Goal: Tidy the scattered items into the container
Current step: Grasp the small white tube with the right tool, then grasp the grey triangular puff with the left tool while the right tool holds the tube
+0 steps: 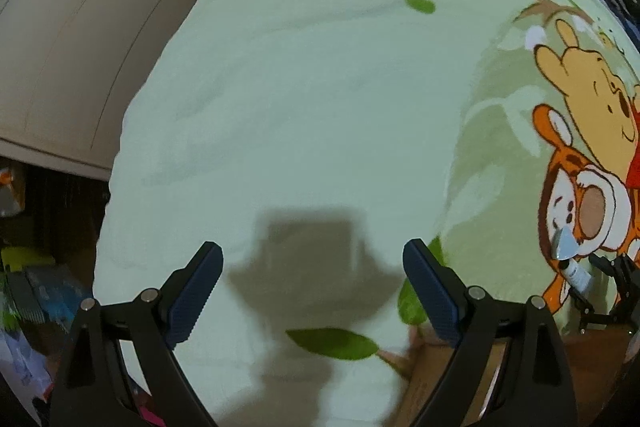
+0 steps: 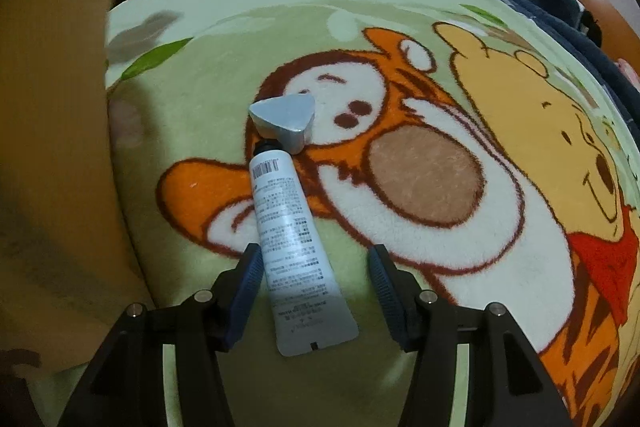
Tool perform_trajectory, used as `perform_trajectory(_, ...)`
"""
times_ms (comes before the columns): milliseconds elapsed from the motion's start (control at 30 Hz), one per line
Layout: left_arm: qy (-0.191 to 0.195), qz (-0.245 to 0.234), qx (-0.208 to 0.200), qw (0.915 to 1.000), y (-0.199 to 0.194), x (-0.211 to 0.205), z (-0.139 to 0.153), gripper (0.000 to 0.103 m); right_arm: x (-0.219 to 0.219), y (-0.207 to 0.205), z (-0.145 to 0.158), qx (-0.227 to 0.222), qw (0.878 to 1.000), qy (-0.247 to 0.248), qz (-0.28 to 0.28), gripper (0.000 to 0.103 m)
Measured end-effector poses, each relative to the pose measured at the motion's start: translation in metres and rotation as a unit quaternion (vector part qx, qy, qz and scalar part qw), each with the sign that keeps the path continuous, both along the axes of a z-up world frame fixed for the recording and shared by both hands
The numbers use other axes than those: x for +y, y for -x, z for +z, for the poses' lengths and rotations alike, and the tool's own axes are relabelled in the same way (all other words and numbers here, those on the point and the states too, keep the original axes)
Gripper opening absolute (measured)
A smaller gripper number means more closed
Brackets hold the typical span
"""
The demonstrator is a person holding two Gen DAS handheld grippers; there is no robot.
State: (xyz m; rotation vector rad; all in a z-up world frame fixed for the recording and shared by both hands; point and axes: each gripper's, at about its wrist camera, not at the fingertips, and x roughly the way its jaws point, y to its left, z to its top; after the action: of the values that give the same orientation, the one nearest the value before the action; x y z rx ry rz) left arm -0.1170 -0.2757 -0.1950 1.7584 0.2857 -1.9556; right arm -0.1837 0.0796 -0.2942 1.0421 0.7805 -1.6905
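Note:
A white cream tube (image 2: pixel 292 231) with a silver triangular cap (image 2: pixel 285 121) lies on a green cartoon blanket (image 2: pixel 224 75). My right gripper (image 2: pixel 316 257) is open with its fingers either side of the tube's lower half; the left pad (image 2: pixel 250 269) is beside or touching the tube. The tube also shows small in the left wrist view (image 1: pixel 574 265), far right, with the right gripper (image 1: pixel 616 287) behind it. My left gripper (image 1: pixel 312 255) is open and empty above bare blanket (image 1: pixel 320 115). A brown cardboard box (image 2: pixel 52 131) stands at the left of the right wrist view.
The box's edge (image 1: pixel 436 375) lies under my left gripper's right finger. A white wardrobe (image 1: pixel 80 27) stands left of the bed. Clutter (image 1: pixel 28 287) sits on the floor at lower left. A dark blue quilt (image 2: pixel 568 11) lies at the blanket's far side.

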Motion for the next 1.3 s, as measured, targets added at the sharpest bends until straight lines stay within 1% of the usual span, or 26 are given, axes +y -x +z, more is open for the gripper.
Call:
perform_trajectory(100, -0.001, -0.004, 0.001, 1.0000, 0.004, -0.002, 0.000, 0.093, 0.001, 0.002, 0.000, -0.011, 1.000, -0.004, 0.017, 0.056)
perform_trajectory(233, -0.001, -0.015, -0.003, 0.9999, 0.010, -0.002, -0.005, 0.093, -0.005, 0.003, -0.003, -0.009, 0.999, -0.010, 0.034, 0.056)
perform_trajectory(367, -0.001, -0.058, -0.011, 0.9983, 0.026, 0.014, -0.014, 0.093, -0.012, -0.001, -0.011, -0.007, 1.000, -0.018, 0.023, 0.056)
perform_trajectory(433, 0.005, -0.095, -0.014, 0.9954, 0.037, 0.029, -0.018, 0.093, -0.015, -0.004, -0.011, 0.000, 0.999, -0.026, 0.023, 0.056)
perform_trajectory(500, 0.009, -0.137, -0.014, 0.9904, 0.050, 0.047, -0.021, 0.093, -0.014, -0.006, -0.008, 0.003, 0.999, -0.031, 0.017, 0.055)
perform_trajectory(533, 0.007, -0.156, -0.013, 0.9876, 0.056, 0.055, -0.023, 0.093, -0.013, -0.005, -0.007, -0.005, 0.999, -0.032, 0.007, 0.049)
perform_trajectory(567, 0.005, -0.175, -0.013, 0.9844, 0.061, 0.063, -0.025, 0.093, -0.011, -0.004, -0.005, -0.017, 0.999, -0.032, -0.006, 0.037)
perform_trajectory(600, -0.003, -0.208, -0.008, 0.9780, 0.069, 0.076, -0.027, 0.093, -0.007, -0.003, -0.003, -0.027, 0.999, -0.031, -0.022, 0.036)
perform_trajectory(633, -0.011, -0.241, -0.004, 0.9705, 0.076, 0.088, -0.029, 0.093, -0.004, -0.001, 0.000, -0.036, 0.998, -0.028, -0.039, 0.033)
perform_trajectory(667, -0.013, -0.263, 0.000, 0.9646, 0.081, 0.096, -0.031, 0.093, 0.000, -0.001, 0.001, -0.037, 0.998, -0.027, -0.051, 0.031)
perform_trajectory(733, -0.020, -0.330, 0.001, 0.9437, 0.090, 0.124, -0.039, 0.093, 0.008, 0.000, 0.003, -0.036, 0.996, -0.025, -0.072, 0.030)
perform_trajectory(767, -0.027, -0.361, 0.001, 0.9323, 0.093, 0.137, -0.044, 0.093, 0.013, 0.001, 0.003, -0.039, 0.995, -0.022, -0.085, 0.030)
perform_trajectory(833, -0.040, -0.420, 0.001, 0.9064, 0.099, 0.165, -0.054, 0.093, 0.022, 0.002, 0.004, -0.039, 0.993, -0.021, -0.105, 0.030)
perform_trajectory(867, -0.047, -0.450, 0.001, 0.8920, 0.101, 0.179, -0.059, 0.093, 0.025, 0.003, 0.004, -0.040, 0.993, -0.020, -0.112, 0.030)
perform_trajectory(933, -0.060, -0.507, 0.001, 0.8601, 0.107, 0.207, -0.069, 0.093, 0.030, 0.005, 0.003, -0.046, 0.991, -0.016, -0.126, 0.030)
perform_trajectory(1000, -0.064, -0.538, 0.002, 0.8402, 0.109, 0.235, -0.082, 0.093, 0.030, 0.006, 0.001, -0.051, 0.990, -0.015, -0.132, 0.030)
perform_trajectory(1067, -0.058, -0.560, -0.006, 0.8263, 0.108, 0.253, -0.098, 0.093, 0.030, 0.005, -0.001, -0.052, 0.990, -0.019, -0.133, 0.031)
perform_trajectory(1133, -0.053, -0.571, -0.015, 0.8189, 0.107, 0.264, -0.114, 0.093, 0.027, 0.008, -0.003, -0.055, 0.989, -0.019, -0.137, 0.031)
perform_trajectory(1200, -0.059, -0.573, -0.021, 0.8170, 0.109, 0.270, -0.126, 0.093, 0.025, 0.009, -0.004, -0.054, 0.989, -0.020, -0.136, 0.033)
perform_trajectory(1233, -0.060, -0.573, -0.020, 0.8174, 0.109, 0.272, -0.132, 0.093, 0.021, 0.011, -0.006, -0.053, 0.989, -0.021, -0.135, 0.034)
perform_trajectory(1300, -0.060, -0.570, -0.011, 0.8191, 0.110, 0.273, -0.138, 0.098, 0.017, 0.015, -0.010, -0.053, 0.989, -0.021, -0.137, 0.035)
